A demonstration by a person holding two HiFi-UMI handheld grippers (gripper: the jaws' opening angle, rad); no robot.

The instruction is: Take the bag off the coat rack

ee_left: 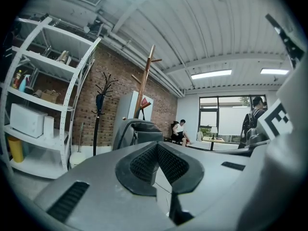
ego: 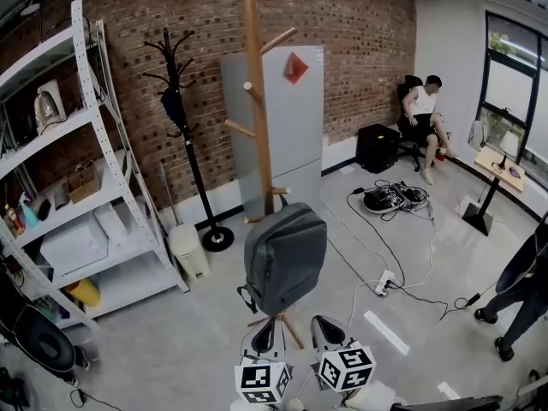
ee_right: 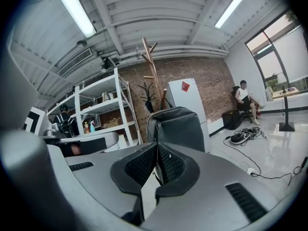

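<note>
The bag (ego: 284, 255) is a grey backpack of smooth matte fabric, boxy with rounded corners. It hangs upright in front of the lower pole of the coat rack (ego: 253, 84), with the rack's splayed feet showing beneath it. No view shows whether it touches a peg.

The right gripper (ee_right: 157, 146) has its ribbed black pads pressed together on a thin dark strap that runs up to the bag. The left gripper (ee_left: 156, 146) also has its pads closed tip to tip just under the bag's edge, but no strap can be made out between them.

The rack is pale round timber with stubby angled pegs. Behind it stands a flat grey cabinet (ego: 295, 135) against a rough brick wall (ego: 360, 32).

To the left are a black curly-armed coat stand (ego: 184, 118), a small white bin (ego: 188, 248) and slotted white metal shelving (ego: 111, 161).

The polished grey floor (ego: 197, 332) lies open to the left of the grippers. On the right, cables (ego: 402, 272) trail towards a seated person (ego: 424, 114), and another person (ego: 522, 281) stands at the picture's edge
</note>
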